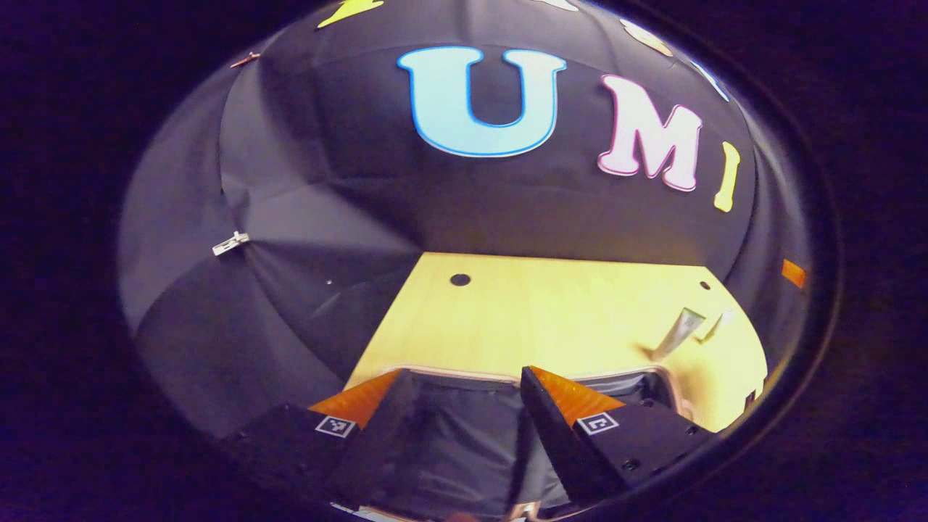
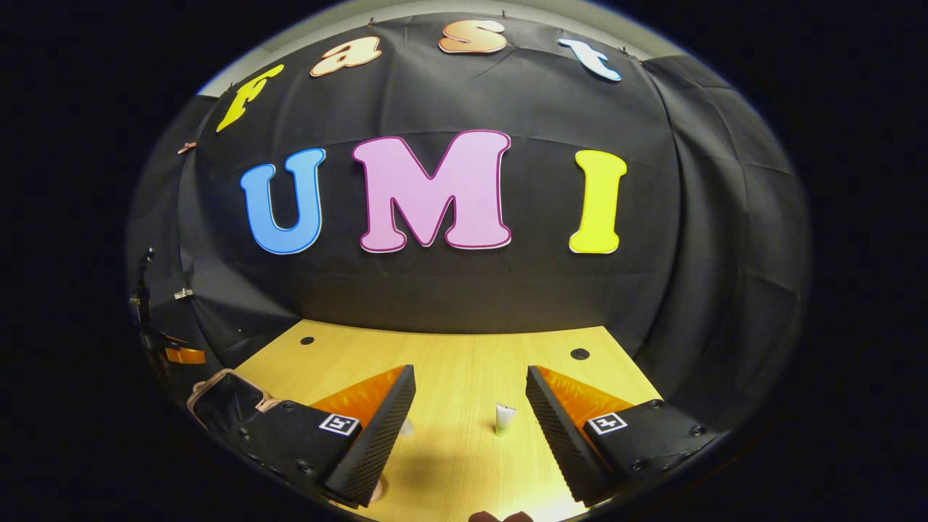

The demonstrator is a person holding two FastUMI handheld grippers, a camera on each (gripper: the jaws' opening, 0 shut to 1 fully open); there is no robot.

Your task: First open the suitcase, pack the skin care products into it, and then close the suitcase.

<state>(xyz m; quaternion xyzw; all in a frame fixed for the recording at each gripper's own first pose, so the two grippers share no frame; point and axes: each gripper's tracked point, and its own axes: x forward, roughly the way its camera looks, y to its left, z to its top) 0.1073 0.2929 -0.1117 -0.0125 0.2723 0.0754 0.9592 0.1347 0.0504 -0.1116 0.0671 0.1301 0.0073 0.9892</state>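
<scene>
My left gripper hangs with its two fingers spread wide apart and nothing between them. Directly beneath it lies the suitcase, which looks open: I see a dark fabric lining framed by a pale, rose-tinted rim, and no products inside the part I can see.

My right gripper is likewise spread, gripping nothing. Between its fingers, a little way ahead on the table, stands a small white tube of skin care product, upright on its cap. A second pale item peeks out just beside the left finger, too hidden to name. In the left gripper view, two more tubes, a grey-green tube and a pale tube next to it, lean on the table to the right of the suitcase, near it but not touching.

My reading of progress: the opening seems done, packing has not visibly begun, and closing is still ahead (I judge this from the empty-looking lining and the products all sitting out on the table). The white tube in front of my right gripper looks the natural first pick.

The surface is a light wooden table with small round dark holes near its far corners. Black cloth walls enclose the booth on all sides.
</scene>
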